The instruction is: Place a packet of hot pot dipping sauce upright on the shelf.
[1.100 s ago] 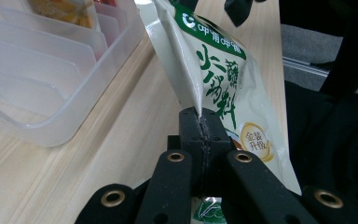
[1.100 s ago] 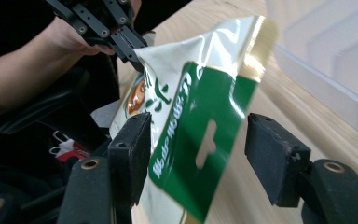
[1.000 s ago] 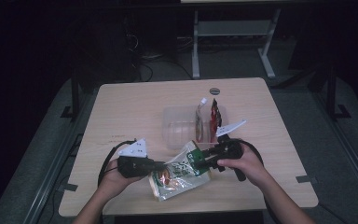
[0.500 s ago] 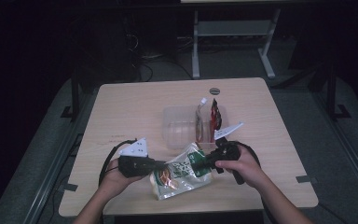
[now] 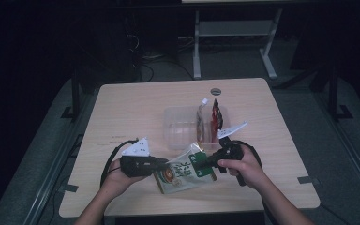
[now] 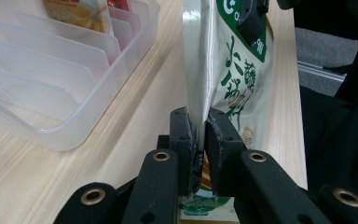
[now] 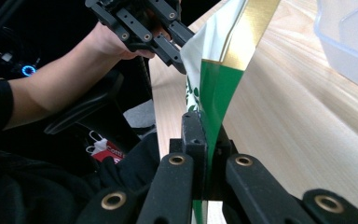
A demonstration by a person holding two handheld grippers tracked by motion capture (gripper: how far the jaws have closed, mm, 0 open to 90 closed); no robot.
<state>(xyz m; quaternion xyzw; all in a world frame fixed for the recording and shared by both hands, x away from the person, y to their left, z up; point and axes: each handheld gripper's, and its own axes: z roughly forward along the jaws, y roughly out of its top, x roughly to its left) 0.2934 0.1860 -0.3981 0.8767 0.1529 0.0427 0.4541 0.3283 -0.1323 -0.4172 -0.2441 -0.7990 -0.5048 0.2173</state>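
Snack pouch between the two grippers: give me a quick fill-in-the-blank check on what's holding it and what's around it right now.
1. The left gripper and the right gripper are both shut on the same ____.
2. The printed pouch is mostly white and ____.
3. Behind it on the table stands a clear plastic ____ with divider slots.
4. The packets already in the rack stand at its ____ end in the high view.

Missing words: pouch; green; rack; right

- We saw a clear plastic tray (image 5: 180,127) with dividers on a light wooden table (image 5: 122,108).
- Two snack packets (image 5: 209,119) stood upright in its right-hand slots.
- We noted a small round disc (image 5: 215,91) near the table's far edge.
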